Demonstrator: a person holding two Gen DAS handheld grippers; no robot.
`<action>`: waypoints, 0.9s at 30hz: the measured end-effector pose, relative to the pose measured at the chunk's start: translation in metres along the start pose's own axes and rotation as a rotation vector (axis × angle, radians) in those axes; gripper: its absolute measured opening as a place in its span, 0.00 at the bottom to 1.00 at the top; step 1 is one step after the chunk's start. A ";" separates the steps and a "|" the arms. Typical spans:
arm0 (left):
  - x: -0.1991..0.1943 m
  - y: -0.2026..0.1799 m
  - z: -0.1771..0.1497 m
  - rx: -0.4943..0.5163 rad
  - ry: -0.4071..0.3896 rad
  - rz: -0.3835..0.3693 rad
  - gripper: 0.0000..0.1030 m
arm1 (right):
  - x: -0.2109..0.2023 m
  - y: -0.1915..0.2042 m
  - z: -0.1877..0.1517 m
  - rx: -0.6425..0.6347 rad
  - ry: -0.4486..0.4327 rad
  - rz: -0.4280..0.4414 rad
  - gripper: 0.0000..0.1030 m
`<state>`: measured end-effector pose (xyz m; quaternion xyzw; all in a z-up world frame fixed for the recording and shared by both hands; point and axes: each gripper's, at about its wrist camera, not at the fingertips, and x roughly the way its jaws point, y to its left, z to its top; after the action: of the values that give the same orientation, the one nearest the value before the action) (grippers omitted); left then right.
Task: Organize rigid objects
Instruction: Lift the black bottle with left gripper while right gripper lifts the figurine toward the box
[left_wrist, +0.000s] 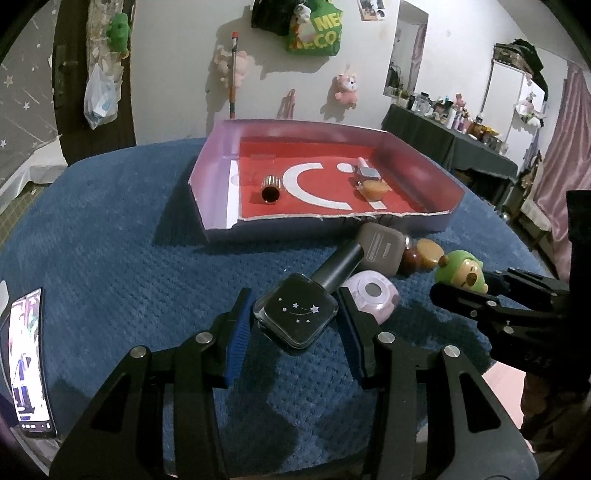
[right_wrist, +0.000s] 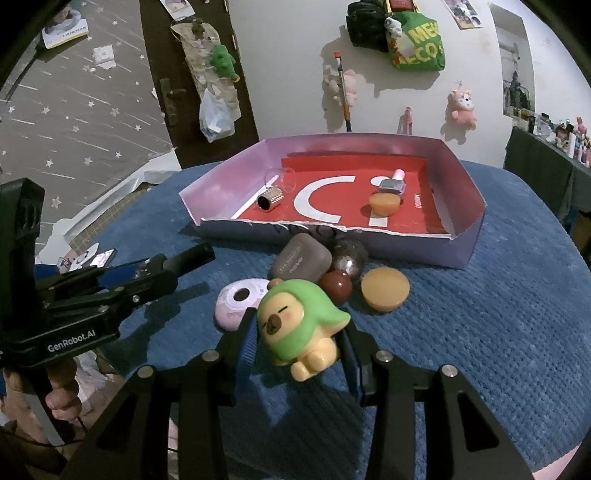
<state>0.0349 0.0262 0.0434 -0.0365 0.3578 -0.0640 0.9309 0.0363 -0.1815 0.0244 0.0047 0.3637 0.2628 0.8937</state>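
Observation:
My left gripper (left_wrist: 294, 325) is shut on a black square nail polish bottle (left_wrist: 295, 314) with silver stars, its dark cap pointing toward the box. In the right wrist view the left gripper (right_wrist: 162, 267) shows at the left with that cap sticking out. A green-hooded capybara toy (right_wrist: 299, 325) sits tilted between the blue pads of my right gripper (right_wrist: 299, 345), which is shut on it; the same toy (left_wrist: 460, 271) appears at the right gripper's (left_wrist: 463, 286) tips. The lilac box (left_wrist: 221, 177) with a red floor stands beyond both, holding a gold cylinder (left_wrist: 270, 188), a small bottle (left_wrist: 367, 171) and an orange-topped jar (left_wrist: 375, 190).
On the blue cloth before the box (right_wrist: 472, 229) lie a grey case (right_wrist: 301, 258), a pink round case (right_wrist: 240, 299), a silver ball (right_wrist: 349, 256), a brown ball (right_wrist: 336, 288) and an orange lid (right_wrist: 384, 290). A lit phone (left_wrist: 27, 369) lies at the left edge.

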 end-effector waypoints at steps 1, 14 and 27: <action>0.000 0.000 0.001 0.002 -0.004 -0.001 0.41 | 0.000 0.000 0.001 0.001 0.000 0.005 0.43; -0.002 -0.004 0.019 0.030 -0.038 -0.001 0.41 | -0.001 -0.004 0.025 -0.009 -0.012 0.040 0.43; 0.009 -0.006 0.054 0.075 -0.057 0.003 0.41 | 0.006 -0.015 0.064 -0.024 -0.016 0.065 0.43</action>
<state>0.0772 0.0201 0.0775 -0.0027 0.3285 -0.0748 0.9415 0.0887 -0.1798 0.0645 0.0079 0.3528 0.2961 0.8876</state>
